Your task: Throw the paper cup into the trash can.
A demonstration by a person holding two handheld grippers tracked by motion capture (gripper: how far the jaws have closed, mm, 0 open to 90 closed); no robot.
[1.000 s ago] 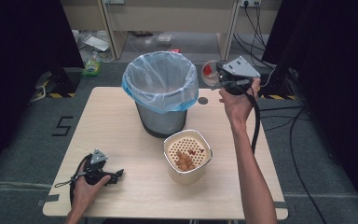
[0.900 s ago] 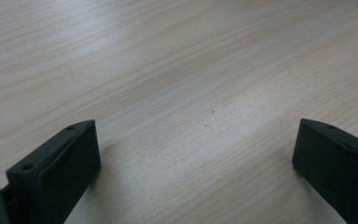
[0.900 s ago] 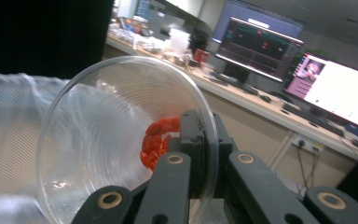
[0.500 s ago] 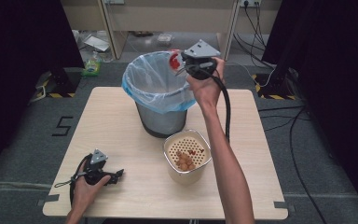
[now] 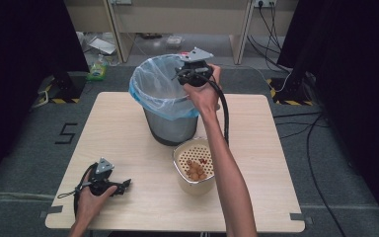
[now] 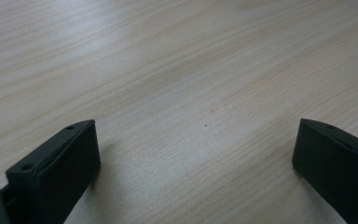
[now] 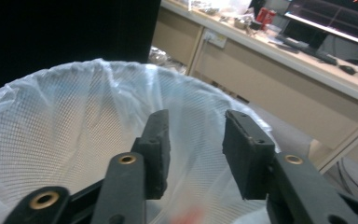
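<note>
A metal mesh bin lined with a pale blue bag (image 5: pixel 145 86) stands at the back middle of the wooden table (image 5: pixel 261 148). My right gripper (image 5: pixel 181 65) hovers over the bin's right rim. In the right gripper view its jaws (image 7: pixel 196 154) stand apart over the liner (image 7: pixel 65 121) with nothing between them. A blurred red thing (image 7: pixel 186 217) shows just below them inside the bag. My left gripper (image 5: pixel 125 185) rests on the table near the front left corner, held by a hand. Its jaws (image 6: pixel 196 154) are wide open over bare wood.
A white perforated bowl (image 5: pixel 178 154) holding several brown food pieces (image 5: pixel 196 171) and a red bit stands in front of the bin, beside the right forearm. The right gripper's black cable (image 5: pixel 224 118) hangs along that arm. Desks and cables lie beyond the table.
The right gripper swung left from beside the bin to above its rim, carrying a red thing. Its jaws now stand apart, with the red thing below them. The left gripper stayed put.
</note>
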